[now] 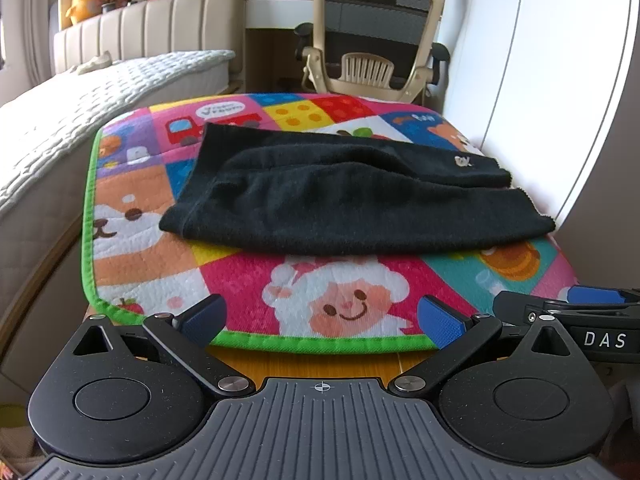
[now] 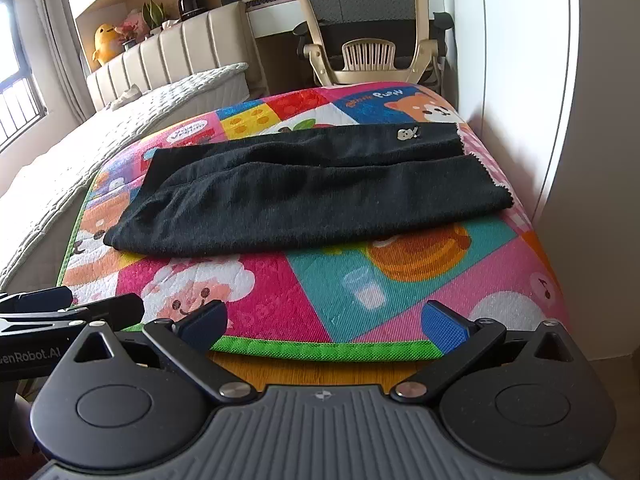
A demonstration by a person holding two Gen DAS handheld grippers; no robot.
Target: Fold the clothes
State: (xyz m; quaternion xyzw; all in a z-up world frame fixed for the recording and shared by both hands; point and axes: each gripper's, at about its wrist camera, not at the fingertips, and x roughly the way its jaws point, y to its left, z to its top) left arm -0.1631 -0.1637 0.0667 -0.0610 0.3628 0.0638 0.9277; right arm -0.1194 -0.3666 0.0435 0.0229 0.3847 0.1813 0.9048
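- Black garment (image 1: 352, 204), folded into a long band, lies across the cartoon-print mat (image 1: 248, 284); small white logo near its right end.
- Mat covers the wooden counter (image 1: 304, 364), green edge toward the cams.
- Left hand-held gripper (image 1: 326, 322): fingers spread wide, empty, at mat's near edge, well short of garment.
- Right hand-held gripper (image 2: 332, 326): same, spread & empty.
- Bed (image 1: 72, 120) on left, office chair (image 1: 376, 36) beyond.

Black garment (image 1: 352, 204) folded on the play mat

It lies flat across the mat's far half, folded lengthwise in layers, a small pale emblem (image 1: 462, 161) near its far right edge.
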